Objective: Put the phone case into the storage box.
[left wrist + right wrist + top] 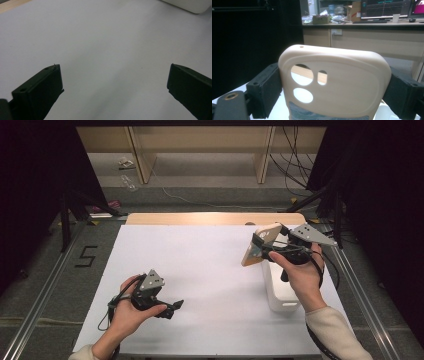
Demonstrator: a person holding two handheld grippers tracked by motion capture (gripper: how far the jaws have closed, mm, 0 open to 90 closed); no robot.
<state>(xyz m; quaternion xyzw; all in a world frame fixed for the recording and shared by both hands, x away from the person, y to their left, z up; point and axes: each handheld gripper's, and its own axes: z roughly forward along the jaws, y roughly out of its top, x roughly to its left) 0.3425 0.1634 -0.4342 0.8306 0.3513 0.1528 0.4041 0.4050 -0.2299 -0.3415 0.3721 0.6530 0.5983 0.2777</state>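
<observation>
One beige phone case sits clamped in the right claw, right of frame; left claw gapes apart; floor mark "5".

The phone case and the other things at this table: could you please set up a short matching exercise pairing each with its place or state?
Things:
1. phone case
2. left gripper
3. white container
4. right gripper

States:
A. standing on the white table, under the person's right hand
B. open, low over the table, nothing between its jaws
C. beige, with camera cut-outs, held up in the air
D. shut on the case's two sides

Pairs: 1-C, 2-B, 3-A, 4-D
</observation>
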